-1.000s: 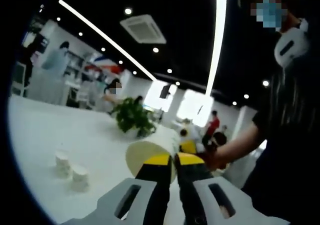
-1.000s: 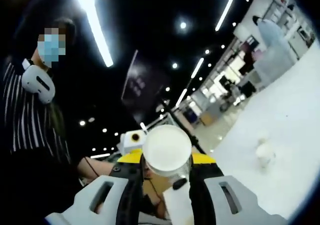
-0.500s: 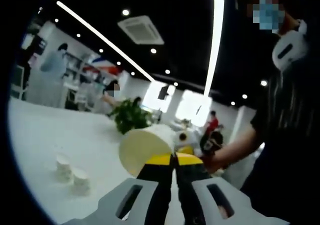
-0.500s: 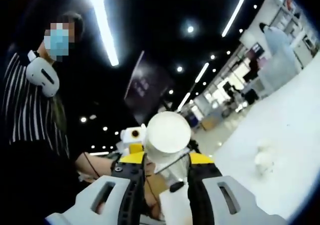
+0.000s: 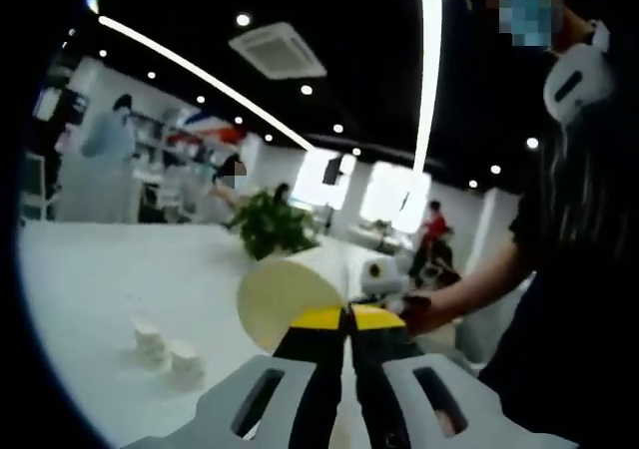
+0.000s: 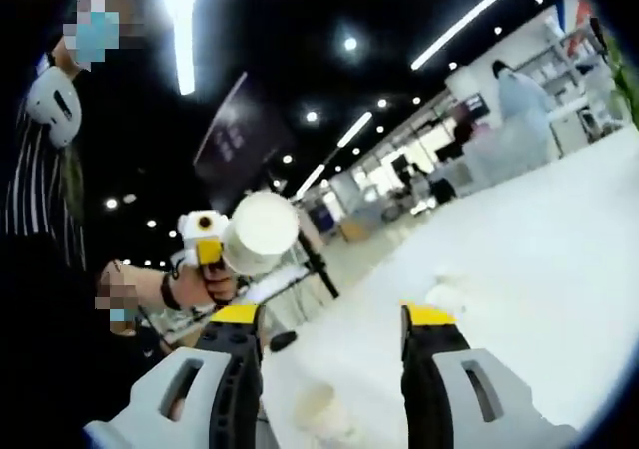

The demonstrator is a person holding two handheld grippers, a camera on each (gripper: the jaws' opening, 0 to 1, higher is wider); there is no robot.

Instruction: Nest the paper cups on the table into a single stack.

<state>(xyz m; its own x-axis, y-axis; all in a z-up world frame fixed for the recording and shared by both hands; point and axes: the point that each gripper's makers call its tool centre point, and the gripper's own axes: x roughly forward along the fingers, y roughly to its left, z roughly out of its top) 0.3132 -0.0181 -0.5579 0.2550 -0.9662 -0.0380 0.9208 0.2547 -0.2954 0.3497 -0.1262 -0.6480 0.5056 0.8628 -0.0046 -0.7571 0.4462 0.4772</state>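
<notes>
My left gripper (image 5: 345, 317) is shut on a cream paper cup (image 5: 285, 304) held up above the white table (image 5: 80, 289). Two small paper cups (image 5: 166, 347) stand side by side on the table to the lower left. My right gripper (image 6: 332, 314) is open with nothing between its jaws. Ahead of it to the left, the left gripper (image 6: 205, 249) holds the paper cup (image 6: 262, 231) with its base towards me. One cup (image 6: 444, 294) stands on the table beyond the right jaw, and another cup (image 6: 318, 409) sits low between the jaws.
A potted green plant (image 5: 272, 231) stands at the table's far side. The person's hand with the right gripper (image 5: 382, 277) is just beyond the held cup. People and furniture stand in the room behind the table (image 6: 539, 259).
My right gripper has opened, let go of the cup it held and drawn back. The cup now stays in the shut left gripper. Both views have shifted.
</notes>
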